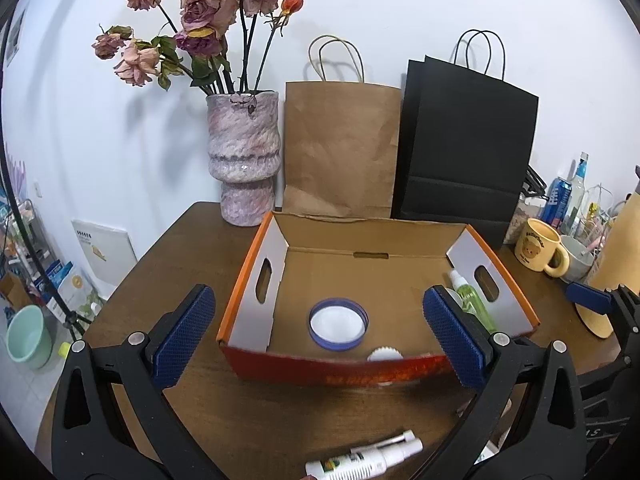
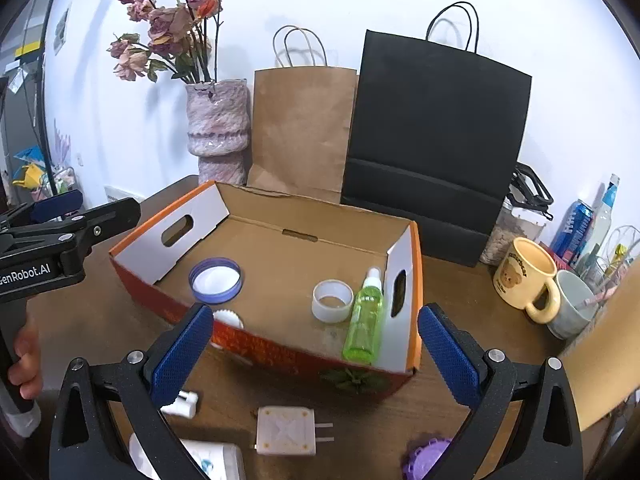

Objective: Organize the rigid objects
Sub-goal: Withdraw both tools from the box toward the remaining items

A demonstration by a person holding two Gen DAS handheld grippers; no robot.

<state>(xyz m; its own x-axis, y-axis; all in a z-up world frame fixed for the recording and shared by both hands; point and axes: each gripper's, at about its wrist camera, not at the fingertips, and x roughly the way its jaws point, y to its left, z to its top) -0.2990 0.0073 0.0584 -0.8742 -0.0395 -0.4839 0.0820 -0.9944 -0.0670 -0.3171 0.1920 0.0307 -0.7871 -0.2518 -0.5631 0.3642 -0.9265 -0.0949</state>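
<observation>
An open cardboard box with orange edges sits on the brown table. Inside lie a blue-rimmed lid, a white tape roll, a green spray bottle and a white ridged cap. My left gripper is open and empty in front of the box. My right gripper is open and empty near the box's front right corner. In front of the box lie a white spray bottle, a white plug adapter, a small white piece and a purple ridged object.
A vase of dried roses, a brown paper bag and a black paper bag stand behind the box. A yellow mug, a grey cup, a can and bottles crowd the right side. A white packet lies near the front edge.
</observation>
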